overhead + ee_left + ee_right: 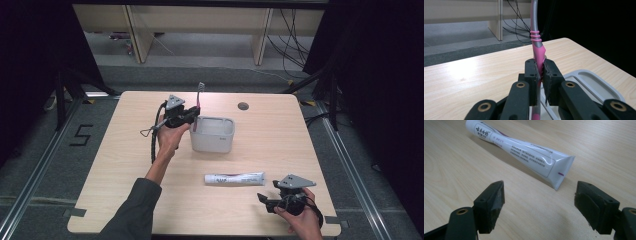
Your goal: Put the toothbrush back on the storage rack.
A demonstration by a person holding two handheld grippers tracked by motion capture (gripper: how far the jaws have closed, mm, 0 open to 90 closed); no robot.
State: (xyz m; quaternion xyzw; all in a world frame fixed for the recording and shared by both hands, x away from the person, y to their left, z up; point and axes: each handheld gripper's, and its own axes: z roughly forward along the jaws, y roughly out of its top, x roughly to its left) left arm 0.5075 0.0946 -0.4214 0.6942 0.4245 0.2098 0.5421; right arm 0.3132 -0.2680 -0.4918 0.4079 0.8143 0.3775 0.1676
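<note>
Toothbrush [537, 51] upright, clamped in left gripper [539, 75]

Toothbrush [200, 95] upright at the cup's [212, 135] left rim, toothpaste tube [235, 178] before the cup, on the table [125, 165]

Light falls from above onto the table [150, 200], bright and even, while the room around it sinks into black. Beyond my left fingers [550, 75] a soft white glare spreads across the wood, and those fingers sit blurred at the bottom edge. Ahead of my right fingers [491, 197] the toothpaste tube [524, 152] casts a soft shadow.
</note>
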